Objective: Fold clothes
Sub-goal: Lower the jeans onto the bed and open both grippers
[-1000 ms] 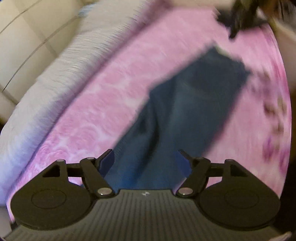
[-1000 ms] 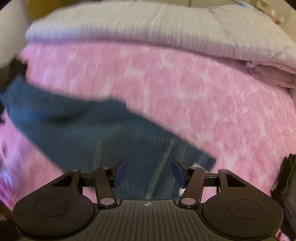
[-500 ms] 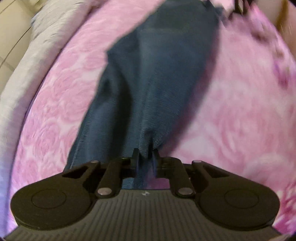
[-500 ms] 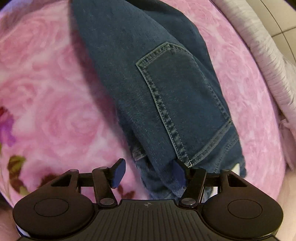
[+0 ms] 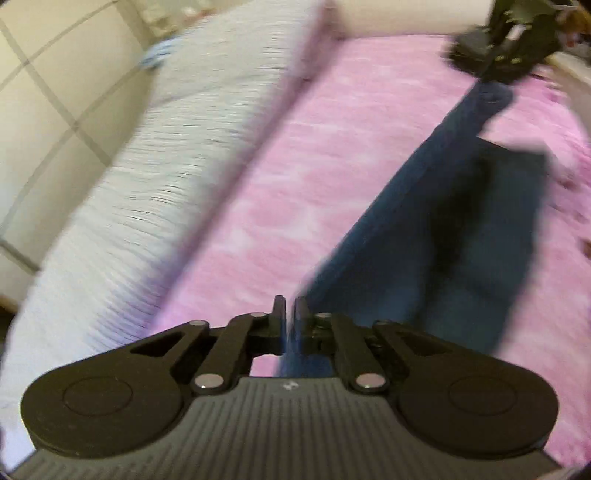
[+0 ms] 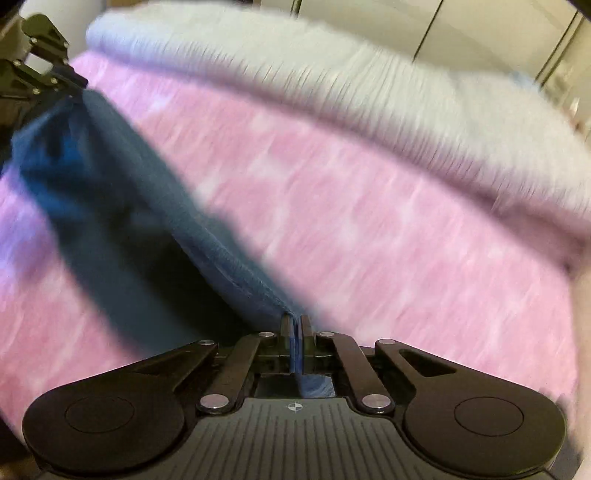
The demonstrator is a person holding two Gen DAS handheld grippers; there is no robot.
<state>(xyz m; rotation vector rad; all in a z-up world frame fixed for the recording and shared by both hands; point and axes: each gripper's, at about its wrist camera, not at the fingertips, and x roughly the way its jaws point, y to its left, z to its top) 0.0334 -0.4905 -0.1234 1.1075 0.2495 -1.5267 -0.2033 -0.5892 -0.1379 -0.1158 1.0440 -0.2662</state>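
Note:
A pair of dark blue jeans (image 5: 461, 229) hangs stretched between both grippers above a pink rose-patterned bedspread (image 5: 295, 166). In the left wrist view my left gripper (image 5: 290, 306) has its jaws closing tight on one end of the denim, which shows between the pads. The right gripper (image 5: 495, 55) holds the far end at the top right. In the right wrist view my right gripper (image 6: 295, 321) is closing hard on a fold of the jeans (image 6: 122, 192), with cloth pinched between its pads. The left gripper (image 6: 48, 74) grips the other end at the top left. Both views are motion-blurred.
A pale grey ribbed blanket (image 5: 147, 166) lies bunched along the far side of the bed (image 6: 332, 92). A tiled wall (image 5: 44, 74) stands beyond it, and cupboard doors (image 6: 443, 29) show at the back. The pink bedspread (image 6: 369, 221) lies under the jeans.
Both grippers were open over the flat jeans; the left shut on the hem first, then the right on the waist. The jeans now hang lifted between them.

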